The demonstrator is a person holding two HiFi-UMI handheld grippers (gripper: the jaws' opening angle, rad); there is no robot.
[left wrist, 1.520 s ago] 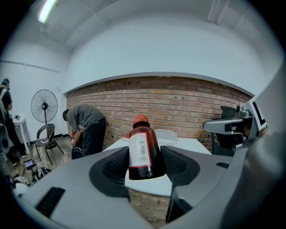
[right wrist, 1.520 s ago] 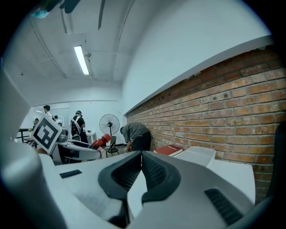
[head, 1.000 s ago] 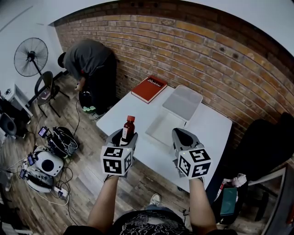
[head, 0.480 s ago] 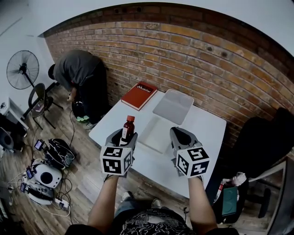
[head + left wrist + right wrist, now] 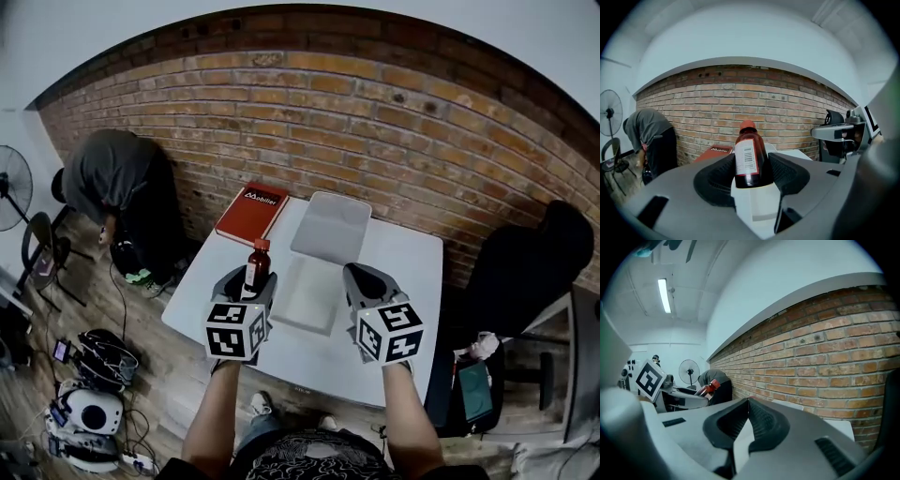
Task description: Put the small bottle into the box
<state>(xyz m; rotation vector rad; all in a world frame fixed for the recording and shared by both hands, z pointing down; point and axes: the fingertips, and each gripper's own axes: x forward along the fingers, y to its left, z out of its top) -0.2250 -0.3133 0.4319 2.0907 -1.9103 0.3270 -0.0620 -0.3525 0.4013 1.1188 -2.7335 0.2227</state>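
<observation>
A small dark-red bottle [image 5: 256, 266] with a red cap and a white barcode label stands upright between the jaws of my left gripper [image 5: 249, 279], which is shut on it; the left gripper view shows the bottle [image 5: 750, 158] held in my left gripper [image 5: 751, 174]. The clear plastic box [image 5: 309, 293] lies on the white table [image 5: 403, 281] just right of the bottle, with its clear lid [image 5: 331, 227] behind it. My right gripper [image 5: 364, 277] hovers at the box's right side, its jaws closed together on nothing [image 5: 746, 417]. In the right gripper view the bottle [image 5: 706, 388] shows at the left.
A red book [image 5: 252, 209] lies at the table's back left corner. A brick wall [image 5: 375, 122] runs behind the table. A person in grey [image 5: 108, 178] bends over at the left. A fan [image 5: 7, 183], chairs and gear with cables stand on the wooden floor.
The head view has swung right, so the table, box and book sit more central. Both grippers hold the same pose, the bottle still gripped in the left one.
</observation>
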